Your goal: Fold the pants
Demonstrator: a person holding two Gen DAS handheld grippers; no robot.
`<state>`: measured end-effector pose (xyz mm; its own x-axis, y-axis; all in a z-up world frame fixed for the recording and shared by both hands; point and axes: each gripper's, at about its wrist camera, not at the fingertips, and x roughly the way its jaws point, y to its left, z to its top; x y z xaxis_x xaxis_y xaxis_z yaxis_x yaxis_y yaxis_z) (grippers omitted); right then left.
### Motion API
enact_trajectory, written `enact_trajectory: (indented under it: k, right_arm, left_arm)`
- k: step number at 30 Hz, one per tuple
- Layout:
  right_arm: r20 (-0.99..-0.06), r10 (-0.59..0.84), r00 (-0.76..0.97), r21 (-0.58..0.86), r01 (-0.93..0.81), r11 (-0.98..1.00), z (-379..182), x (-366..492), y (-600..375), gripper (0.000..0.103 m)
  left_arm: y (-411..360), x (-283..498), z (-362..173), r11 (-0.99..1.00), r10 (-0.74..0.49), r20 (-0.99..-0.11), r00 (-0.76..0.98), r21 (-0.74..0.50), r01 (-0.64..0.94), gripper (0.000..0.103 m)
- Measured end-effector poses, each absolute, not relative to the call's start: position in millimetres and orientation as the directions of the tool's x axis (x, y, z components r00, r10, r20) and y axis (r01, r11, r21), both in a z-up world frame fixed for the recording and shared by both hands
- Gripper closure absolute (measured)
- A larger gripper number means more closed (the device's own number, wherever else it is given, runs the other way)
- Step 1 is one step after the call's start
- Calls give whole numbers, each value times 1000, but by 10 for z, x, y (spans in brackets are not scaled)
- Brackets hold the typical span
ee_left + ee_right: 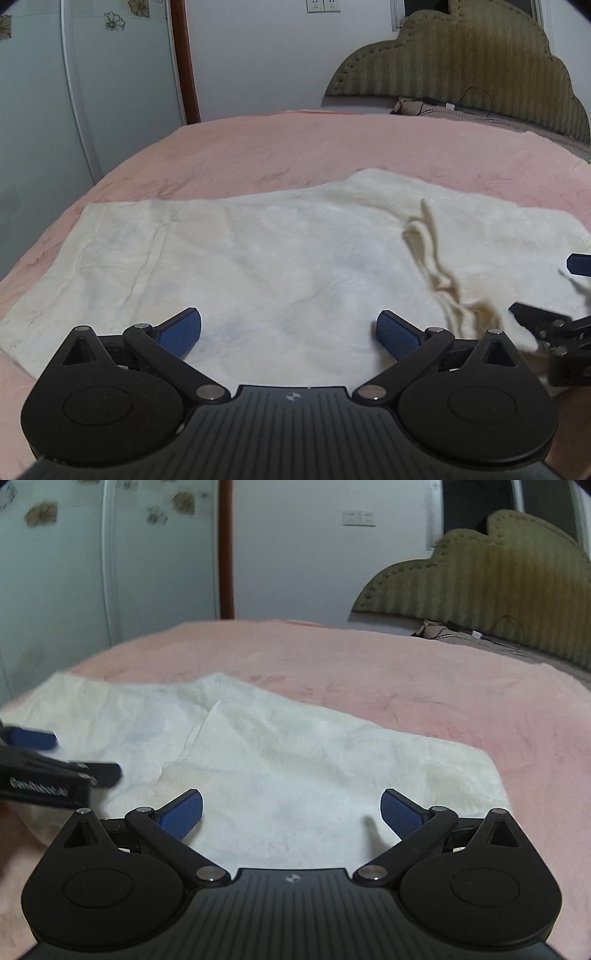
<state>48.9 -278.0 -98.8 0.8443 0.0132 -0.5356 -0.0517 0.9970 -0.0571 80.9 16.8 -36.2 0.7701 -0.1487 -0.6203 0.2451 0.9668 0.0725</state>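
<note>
Cream-white fleece pants [258, 258] lie flat across a pink bed, running left to right; they also show in the right wrist view [295, 760]. A cream drawstring [432, 251] lies on them toward the right. My left gripper [289, 334] is open and empty, low over the near edge of the pants. My right gripper [291, 814] is open and empty, also low over the pants' near edge. The right gripper shows at the right edge of the left wrist view [554, 291], and the left gripper shows at the left edge of the right wrist view [44, 760].
The pink bedspread [295, 147] spreads beyond the pants. An olive padded headboard [461, 66] stands at the back right with a black cable [476, 99] and a pillow below it. A frosted wardrobe door [37, 110] and a brown door frame stand at the left.
</note>
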Motion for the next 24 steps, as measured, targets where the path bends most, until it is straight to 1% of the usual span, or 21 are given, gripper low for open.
enact_trajectory:
  k: [1,2,5,7,10,11,13,14,15,17,19,21,24]
  right_arm:
    - [-553,-9,833,-92,-50,995,-1050,527,-2725,0]
    - [-550,-12,835,-94,-48,994,-1059,534,-2716,0]
    - [-566,9,825,-58,-51,997,-1025,546,-2780,0]
    - [-542,12,840,-37,-38,999,-973,510,-2790,0]
    - [-516,65,854,-36,-97,995,-889,499,-2666,0]
    - [-519,77,851,-54,-122,991,-889,506,-2595,0]
    - [-535,48,843,-145,-148,978,-968,519,-2436,0]
    - [-520,45,853,-167,-153,974,-986,500,-2422,0]
    - [-523,50,851,-162,-156,974,-968,497,-2443,0]
    - [-522,40,852,-125,-123,984,-883,486,-2492,0]
    - [-481,62,875,-126,-139,982,-774,426,-2419,0]
    - [-447,116,887,-175,-214,961,-682,355,-2191,0]
    - [-401,238,885,-282,-366,887,-662,213,-1677,0]
  left_arm:
    - [202,803,-362,965,-156,-621,768,69,251,0]
    - [241,779,-343,965,-159,-616,772,67,252,0]
    - [389,686,-253,974,-153,-585,797,47,222,0]
    - [536,635,-184,983,-139,-554,820,21,181,0]
    - [760,657,-149,994,-81,-562,823,15,108,0]
    - [838,667,-153,996,-68,-572,817,15,93,0]
    - [982,679,-172,998,-38,-586,809,16,58,2]
    - [1073,655,-170,999,-24,-584,811,10,37,3]
    - [1167,622,-159,1000,-22,-580,814,-3,25,3]
    - [1336,550,-101,999,-32,-577,816,-45,7,2]
    - [1508,499,-28,995,-24,-578,816,-94,-37,4]
    - [1722,484,38,980,-63,-582,811,-190,-60,4]
    - [2026,500,84,913,-195,-593,781,-402,-77,5]
